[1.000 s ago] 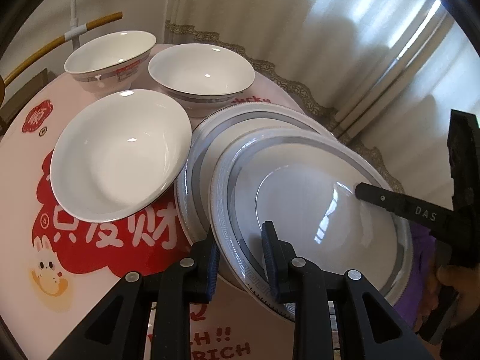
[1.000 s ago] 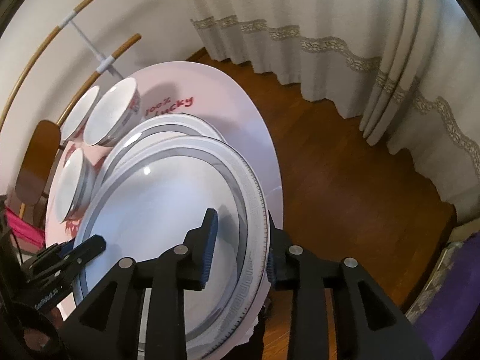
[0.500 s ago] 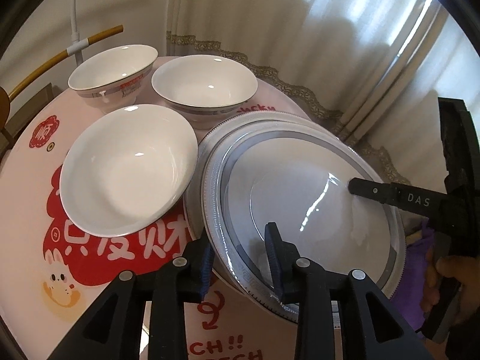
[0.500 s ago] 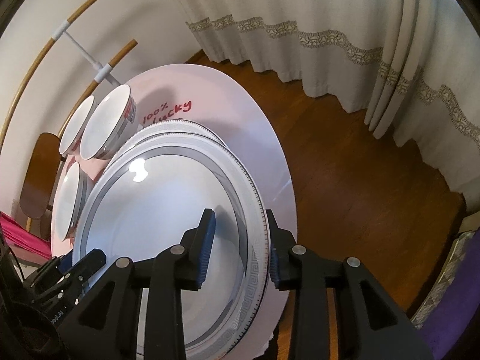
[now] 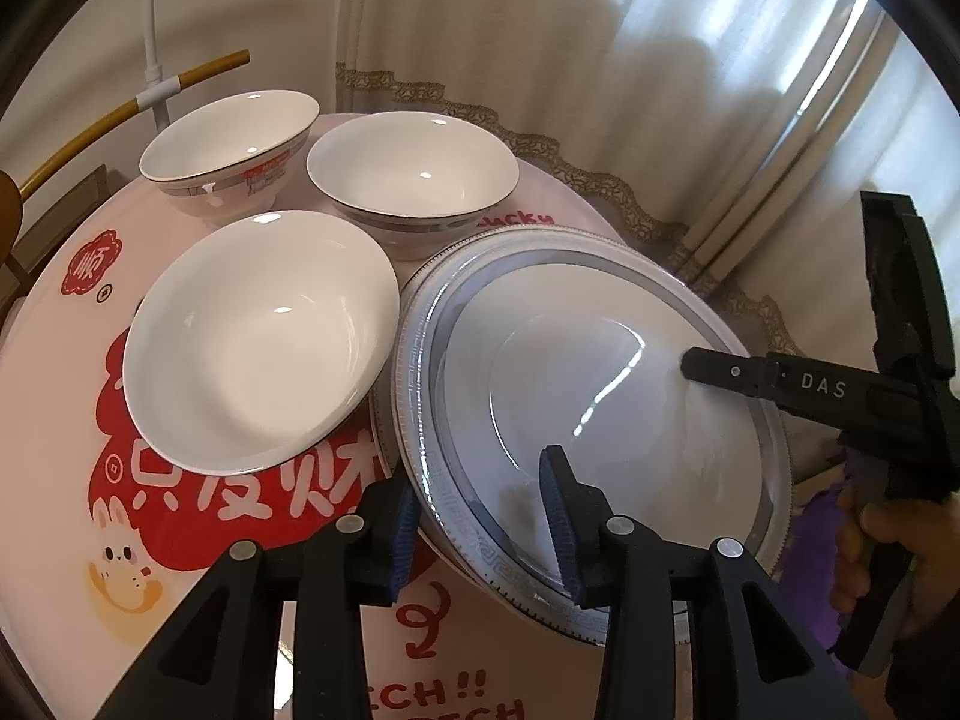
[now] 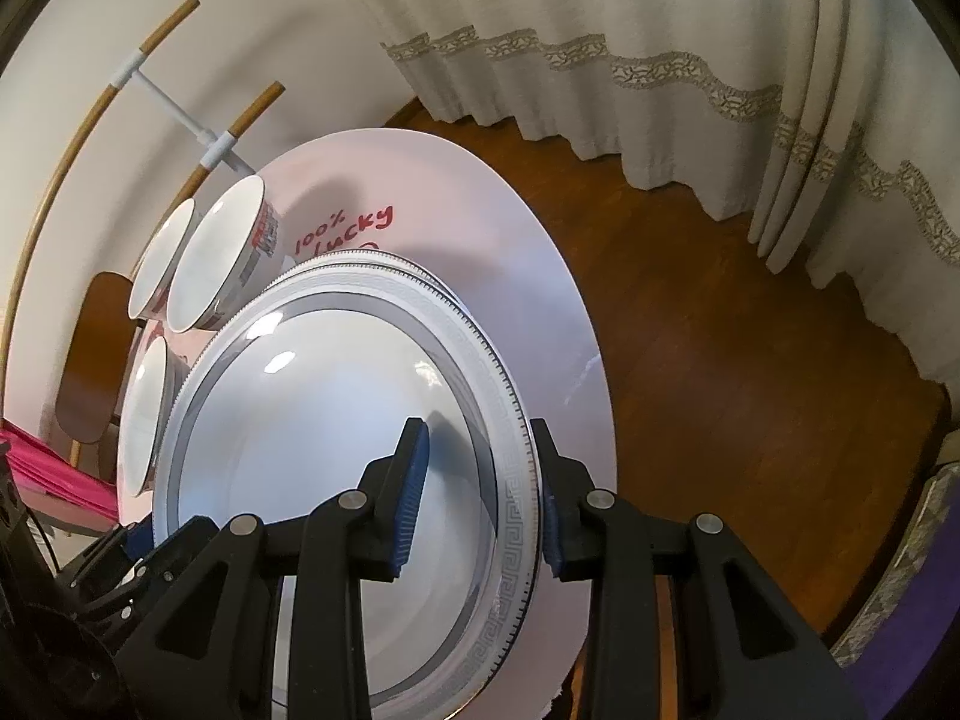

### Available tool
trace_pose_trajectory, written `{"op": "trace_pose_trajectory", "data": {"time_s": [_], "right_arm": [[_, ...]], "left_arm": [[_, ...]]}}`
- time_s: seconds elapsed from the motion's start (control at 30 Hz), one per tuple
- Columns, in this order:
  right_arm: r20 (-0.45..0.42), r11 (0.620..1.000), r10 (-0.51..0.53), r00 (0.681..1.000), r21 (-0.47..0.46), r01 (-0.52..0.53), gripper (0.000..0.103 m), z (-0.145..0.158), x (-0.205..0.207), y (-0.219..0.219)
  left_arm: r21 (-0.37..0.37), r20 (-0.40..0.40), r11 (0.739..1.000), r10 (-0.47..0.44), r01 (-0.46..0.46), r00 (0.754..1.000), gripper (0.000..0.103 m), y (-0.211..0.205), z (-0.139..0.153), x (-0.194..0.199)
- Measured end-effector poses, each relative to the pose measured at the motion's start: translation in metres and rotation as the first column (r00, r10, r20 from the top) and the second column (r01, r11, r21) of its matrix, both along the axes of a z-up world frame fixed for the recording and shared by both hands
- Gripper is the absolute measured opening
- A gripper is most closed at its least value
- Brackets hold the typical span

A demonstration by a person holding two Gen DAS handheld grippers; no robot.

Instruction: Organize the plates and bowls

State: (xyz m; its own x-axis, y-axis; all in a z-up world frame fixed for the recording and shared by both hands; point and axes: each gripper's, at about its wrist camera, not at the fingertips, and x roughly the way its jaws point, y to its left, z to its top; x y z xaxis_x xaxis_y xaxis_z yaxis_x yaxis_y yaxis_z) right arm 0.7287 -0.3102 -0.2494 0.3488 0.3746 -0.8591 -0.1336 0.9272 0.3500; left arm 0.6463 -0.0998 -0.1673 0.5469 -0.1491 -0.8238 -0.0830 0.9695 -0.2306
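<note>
Left wrist view: the step in hand looks like seating the top plate (image 5: 594, 396) on the plate beneath (image 5: 480, 246), whose rim peeks out at 12 o'clock; the left gripper (image 5: 480, 519) straddles the top plate's near rim, fingers spread with a visible gap, not pinching; three bowls (image 5: 258, 336) sit at 9 to 11 o'clock on the round table (image 5: 54, 324); the right gripper (image 5: 696, 363) reaches in from 3 o'clock, one finger over the plate.

Right wrist view: the right gripper (image 6: 477, 498) brackets the plate (image 6: 336, 456) rim, fingers apart, inner pad over the well; the next move likely calls for both grippers to back off level without dragging the stack, then turn to nesting the bowls (image 6: 213, 252) at 10 o'clock.
</note>
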Motion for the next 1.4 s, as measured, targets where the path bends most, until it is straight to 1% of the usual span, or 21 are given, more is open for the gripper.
{"op": "trace_pose_trajectory", "data": {"time_s": [0.03,0.2,0.37,0.5,0.53,0.8,0.87,0.93,1.0,1.1,1.2,1.23,1.27,1.3,1.37,1.4], "right_arm": [[-0.005,1.000,0.000,1.000,0.011,0.000,0.033,-0.001,0.001,0.000],[-0.012,0.999,-0.002,1.000,0.044,0.003,0.033,-0.005,0.003,-0.001],[-0.018,0.997,0.009,1.000,0.072,-0.007,0.031,-0.007,0.002,-0.003],[-0.023,0.996,0.011,1.000,0.091,-0.009,0.029,-0.008,0.001,-0.006],[-0.021,0.996,0.012,1.000,0.093,-0.010,0.029,-0.008,0.001,-0.006],[-0.033,0.997,0.015,0.999,0.077,-0.012,0.029,-0.008,-0.001,-0.005],[-0.030,0.998,0.010,1.000,0.056,-0.008,0.031,-0.005,-0.003,-0.006],[-0.028,0.999,0.005,1.000,0.047,-0.004,0.031,0.001,-0.006,-0.007],[-0.008,1.000,0.014,1.000,0.024,-0.014,0.032,0.010,-0.010,-0.006],[0.014,0.999,0.027,1.000,-0.038,-0.027,0.034,0.024,-0.016,0.001],[0.043,0.995,0.015,0.999,-0.099,-0.010,0.034,0.039,-0.022,0.007],[0.059,0.992,0.000,0.998,-0.125,0.007,0.034,0.045,-0.025,0.009],[0.077,0.987,-0.016,0.997,-0.158,0.028,0.036,0.051,-0.027,0.012],[0.089,0.986,-0.025,0.996,-0.159,0.039,0.038,0.055,-0.028,0.013],[0.101,0.993,-0.022,0.995,-0.109,0.033,0.038,0.065,-0.031,0.020],[0.108,0.994,-0.015,0.994,-0.103,0.026,0.039,0.069,-0.031,0.026]], "left_arm": [[-0.001,0.001,1.000,-0.003,0.003,1.000,0.038,-0.001,0.000,-0.001],[0.006,0.001,1.000,-0.008,0.008,1.000,0.040,-0.002,0.001,-0.003],[0.010,-0.001,1.000,-0.010,0.010,1.000,0.049,-0.004,0.002,-0.006],[0.013,-0.011,1.000,0.009,-0.009,1.000,0.051,-0.001,0.000,-0.008],[0.004,-0.019,1.000,0.010,-0.010,1.000,0.051,0.001,-0.002,-0.007],[0.016,-0.016,1.000,0.000,0.000,1.000,0.053,-0.002,0.002,-0.012],[0.015,-0.012,1.000,0.005,-0.005,1.000,0.053,0.000,0.006,-0.014],[0.011,-0.012,1.000,0.008,-0.008,1.000,0.053,0.001,0.010,-0.017],[0.007,-0.007,1.000,0.011,-0.010,1.000,0.054,0.003,0.017,-0.022],[0.000,0.002,1.000,0.025,-0.025,1.000,0.054,0.011,0.028,-0.029],[-0.003,0.015,0.999,0.047,-0.047,0.999,0.056,0.022,0.042,-0.039],[-0.001,0.020,0.998,0.056,-0.056,0.998,0.059,0.027,0.047,-0.042],[0.000,0.028,0.998,0.070,-0.070,0.997,0.061,0.035,0.052,-0.045],[-0.001,0.033,0.997,0.081,-0.081,0.996,0.062,0.041,0.055,-0.046],[-0.010,0.038,0.993,0.116,-0.116,0.992,0.063,0.057,0.061,-0.048],[-0.017,0.041,0.991,0.134,-0.134,0.990,0.063,0.064,0.062,-0.049]]}}
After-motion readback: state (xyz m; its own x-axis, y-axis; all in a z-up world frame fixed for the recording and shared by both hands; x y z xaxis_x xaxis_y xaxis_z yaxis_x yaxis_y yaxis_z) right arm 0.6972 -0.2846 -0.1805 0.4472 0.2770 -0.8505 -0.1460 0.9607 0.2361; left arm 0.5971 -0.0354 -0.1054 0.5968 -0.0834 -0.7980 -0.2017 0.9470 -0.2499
